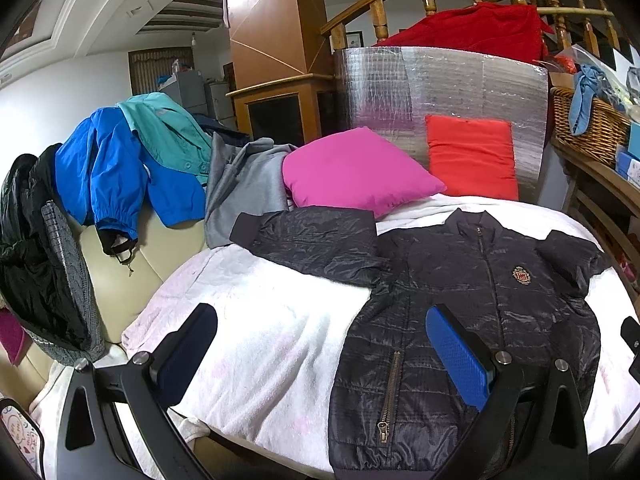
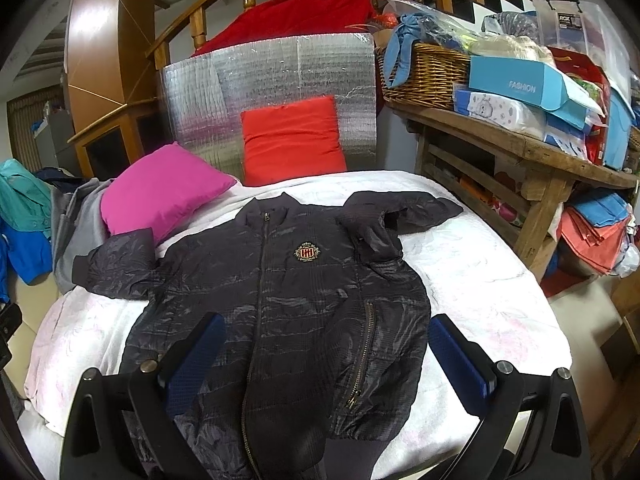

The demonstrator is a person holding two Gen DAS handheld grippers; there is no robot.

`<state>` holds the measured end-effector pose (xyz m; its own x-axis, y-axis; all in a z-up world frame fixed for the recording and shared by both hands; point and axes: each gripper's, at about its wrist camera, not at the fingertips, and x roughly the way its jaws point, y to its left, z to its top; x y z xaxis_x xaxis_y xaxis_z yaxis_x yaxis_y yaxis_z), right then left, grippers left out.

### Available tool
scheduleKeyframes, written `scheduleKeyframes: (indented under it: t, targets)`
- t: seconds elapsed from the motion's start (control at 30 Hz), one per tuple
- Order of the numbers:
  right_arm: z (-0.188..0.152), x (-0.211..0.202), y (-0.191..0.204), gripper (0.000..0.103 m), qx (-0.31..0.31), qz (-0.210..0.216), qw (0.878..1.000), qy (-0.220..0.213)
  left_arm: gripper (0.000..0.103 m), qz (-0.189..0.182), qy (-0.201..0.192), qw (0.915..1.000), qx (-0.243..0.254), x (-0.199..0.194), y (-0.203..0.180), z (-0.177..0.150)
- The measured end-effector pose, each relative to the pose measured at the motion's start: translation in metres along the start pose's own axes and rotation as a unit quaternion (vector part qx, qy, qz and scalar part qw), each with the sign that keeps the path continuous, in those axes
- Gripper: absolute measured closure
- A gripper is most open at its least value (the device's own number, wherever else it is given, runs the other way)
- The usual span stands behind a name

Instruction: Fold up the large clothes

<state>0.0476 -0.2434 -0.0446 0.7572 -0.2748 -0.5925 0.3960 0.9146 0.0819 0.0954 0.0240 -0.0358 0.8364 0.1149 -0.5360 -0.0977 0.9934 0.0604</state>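
Observation:
A black quilted jacket [image 1: 472, 292] with a gold and red crest lies face up, zipped, on a white blanket [image 1: 260, 320]. One sleeve stretches out to the left, the other is bunched at the right shoulder. My left gripper [image 1: 320, 344] is open and empty, above the jacket's left hem and the blanket. In the right wrist view the same jacket [image 2: 288, 280] lies spread on the blanket [image 2: 480, 272]. My right gripper [image 2: 324, 356] is open and empty, hovering over the jacket's lower front.
A pink cushion [image 1: 356, 172] and a red cushion [image 1: 472, 156] lean at the back against a silver foil mat [image 1: 420, 92]. Blue, teal and grey garments [image 1: 132, 160] hang over the sofa back at left. A wooden table [image 2: 520, 152] with a wicker basket [image 2: 428, 72] and boxes stands at right.

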Motion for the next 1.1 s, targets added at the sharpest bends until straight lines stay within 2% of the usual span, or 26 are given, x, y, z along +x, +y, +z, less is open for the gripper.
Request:
scheduleKeyframes:
  t: [0.27,0.47,0.57,0.6,0.67,0.73,0.83,0.9,1.0,1.03,1.1]
  targets:
    - [0.005,0.019,0.002,0.001,0.001,0.002,1.0,0.006,0.0,0.006,0.006,1.0,0.004,0.015,-0.003,0.004]
    - [0.027,0.053,-0.015,0.001,0.023,-0.012,1.0,-0.001,0.0,0.013,0.005,0.9998,0.017,0.04,-0.019,0.015]
    - [0.046,0.087,-0.039,0.001,0.047,-0.004,0.999,0.014,0.0,0.014,0.009,0.9995,0.026,0.059,-0.033,0.02]
    - [0.054,0.104,-0.055,0.001,0.07,0.015,0.997,0.023,0.0,0.008,0.017,0.9994,0.028,0.071,-0.039,0.022]
    - [0.07,0.138,-0.089,0.001,0.115,0.055,0.991,0.042,0.0,-0.01,0.047,0.9984,0.03,0.1,-0.051,0.025]
    - [0.079,0.173,-0.122,0.001,0.143,0.068,0.986,0.059,0.0,-0.026,0.088,0.9951,0.036,0.139,-0.071,0.023]
    - [0.09,0.231,-0.183,0.001,0.204,0.057,0.975,0.072,0.0,-0.045,0.163,0.9848,0.039,0.205,-0.099,0.009]
    - [0.087,0.268,-0.223,0.001,0.265,0.067,0.958,0.087,0.0,-0.05,0.209,0.976,0.035,0.244,-0.114,-0.007]
    - [0.079,0.322,-0.267,0.001,0.38,0.144,0.909,0.094,0.0,-0.046,0.237,0.9693,0.046,0.276,-0.133,-0.033]
    - [0.079,0.337,-0.275,0.001,0.399,0.155,0.899,0.097,0.0,-0.042,0.247,0.9664,0.057,0.284,-0.139,-0.041]
    - [0.08,0.364,-0.286,0.001,0.424,0.157,0.886,0.105,0.0,-0.047,0.264,0.9609,0.067,0.294,-0.149,-0.05]
